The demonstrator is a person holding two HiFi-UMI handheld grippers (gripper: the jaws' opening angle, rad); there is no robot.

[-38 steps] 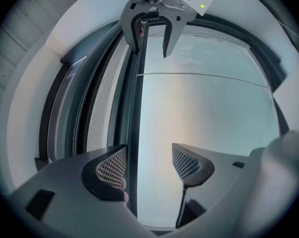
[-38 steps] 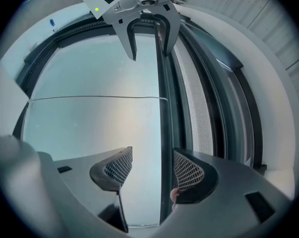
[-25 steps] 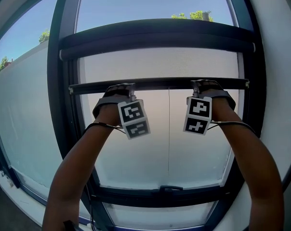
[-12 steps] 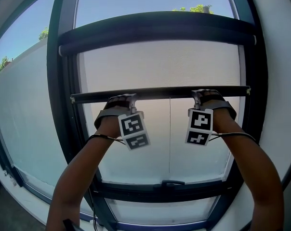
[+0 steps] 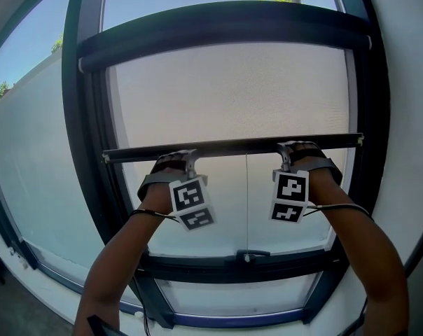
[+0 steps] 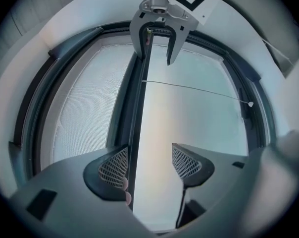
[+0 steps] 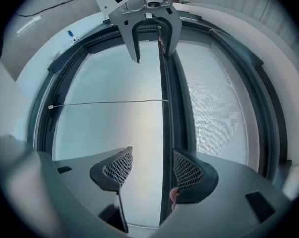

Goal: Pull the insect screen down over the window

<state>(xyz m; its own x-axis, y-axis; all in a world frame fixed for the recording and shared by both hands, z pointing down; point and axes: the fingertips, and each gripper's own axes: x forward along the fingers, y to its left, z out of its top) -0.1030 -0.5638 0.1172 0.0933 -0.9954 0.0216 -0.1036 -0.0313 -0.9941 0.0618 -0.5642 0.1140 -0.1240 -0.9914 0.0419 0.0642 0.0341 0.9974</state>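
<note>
The insect screen's grey mesh (image 5: 232,93) hangs from the dark roller housing (image 5: 225,26) across the upper window. Its dark bottom bar (image 5: 232,146) crosses the frame at mid height. My left gripper (image 5: 178,158) and right gripper (image 5: 294,150) both sit on that bar, one toward each end. In the left gripper view the bar (image 6: 137,113) runs between the jaws against the left pad (image 6: 115,166), and the jaws stand wide apart. The right gripper view shows the bar (image 7: 164,113) against the right pad (image 7: 186,170), jaws likewise apart. Each gripper view shows the other gripper astride the bar.
A thin pull cord (image 5: 246,201) hangs from the bar's middle toward the window handle (image 5: 248,255) on the lower rail (image 5: 197,270). Dark side frames (image 5: 85,152) flank the screen. A pale wall shows through the glass, with sky and treetops above.
Both grippers and the bottom bar have moved down the window together, and more mesh is drawn out below the roller housing.
</note>
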